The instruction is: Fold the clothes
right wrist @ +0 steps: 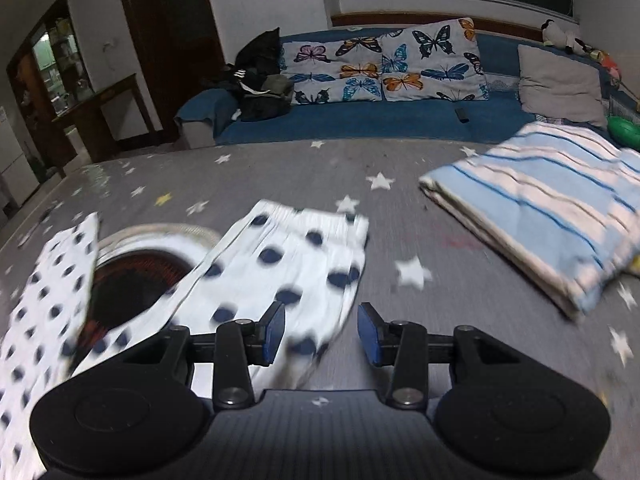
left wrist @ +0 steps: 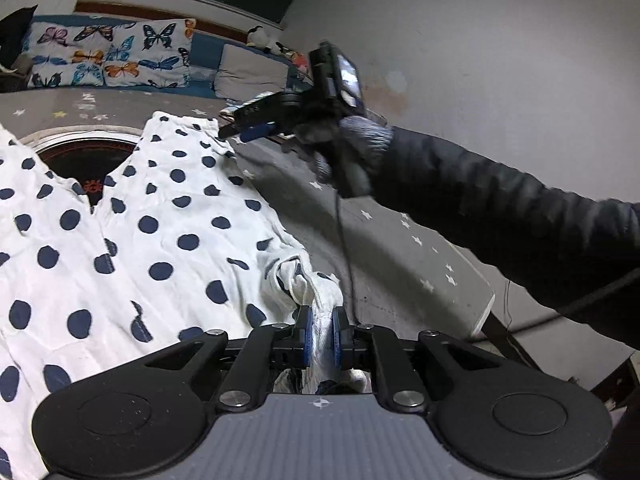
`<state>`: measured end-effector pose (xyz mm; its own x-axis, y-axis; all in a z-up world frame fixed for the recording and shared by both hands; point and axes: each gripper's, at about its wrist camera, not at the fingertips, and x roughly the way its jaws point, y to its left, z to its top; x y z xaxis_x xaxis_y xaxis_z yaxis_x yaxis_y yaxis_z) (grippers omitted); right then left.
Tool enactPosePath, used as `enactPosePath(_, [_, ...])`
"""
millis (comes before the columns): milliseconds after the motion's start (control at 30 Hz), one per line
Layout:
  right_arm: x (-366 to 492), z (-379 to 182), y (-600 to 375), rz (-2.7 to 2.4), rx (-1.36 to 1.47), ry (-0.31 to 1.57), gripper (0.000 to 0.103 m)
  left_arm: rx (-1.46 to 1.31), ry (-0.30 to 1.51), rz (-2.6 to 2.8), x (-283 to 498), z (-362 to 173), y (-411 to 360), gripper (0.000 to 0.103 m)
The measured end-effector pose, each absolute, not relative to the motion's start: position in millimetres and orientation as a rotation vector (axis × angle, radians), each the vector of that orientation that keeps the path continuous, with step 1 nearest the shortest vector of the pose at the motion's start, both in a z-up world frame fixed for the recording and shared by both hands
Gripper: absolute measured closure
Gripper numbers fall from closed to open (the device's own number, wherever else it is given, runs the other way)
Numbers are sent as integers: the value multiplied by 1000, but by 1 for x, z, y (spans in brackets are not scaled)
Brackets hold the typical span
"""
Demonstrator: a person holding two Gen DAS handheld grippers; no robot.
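A white garment with dark blue polka dots (left wrist: 132, 236) lies spread on the grey star-patterned table cover (left wrist: 400, 248). My left gripper (left wrist: 321, 330) is shut on a bunched edge of it at the near right. In the left wrist view my right gripper (left wrist: 232, 130) hovers over the garment's far corner, held by a gloved hand (left wrist: 352, 148) on a dark sleeve. From the right wrist view that gripper (right wrist: 321, 332) stands open just above the polka-dot garment (right wrist: 288, 268), its blue pads (right wrist: 275, 330) apart with nothing between them.
A folded blue and white striped cloth (right wrist: 548, 200) lies at the table's right. A round dark inset (right wrist: 136, 280) shows between the garment's parts. Behind stands a blue sofa (right wrist: 360, 120) with butterfly cushions (right wrist: 384, 64), a grey pillow (right wrist: 560, 84) and dark bags (right wrist: 260, 80).
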<state>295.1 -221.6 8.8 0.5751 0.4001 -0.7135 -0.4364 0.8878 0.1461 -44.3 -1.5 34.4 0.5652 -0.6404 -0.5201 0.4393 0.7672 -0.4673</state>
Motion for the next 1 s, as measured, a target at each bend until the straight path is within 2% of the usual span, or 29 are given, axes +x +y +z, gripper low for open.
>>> enactPosePath(300, [348, -14, -201, 448, -44, 845, 63, -356, 736, -639, -43, 32, 15, 92])
enactPosePath(333, [350, -15, -199, 448, -53, 839, 66, -357, 736, -637, -44, 32, 16, 92])
enactPosePath(400, [352, -15, -197, 435, -58, 838, 80, -362, 735, -632, -45, 32, 17, 92])
enactPosePath(433, [353, -15, -196, 428, -60, 837, 93, -366, 734, -629, -46, 32, 18, 92])
enactPosePath(500, [353, -10, -197, 418, -53, 836, 97, -370, 731, -624, -49, 32, 20, 92])
enactPosePath(733, [341, 37, -184, 422, -28, 789, 98, -417, 694, -583, -78, 36, 42, 93])
enactPosePath(1000, [321, 105, -106, 460, -70, 708, 99, -495, 617, -509, -124, 42, 80, 94])
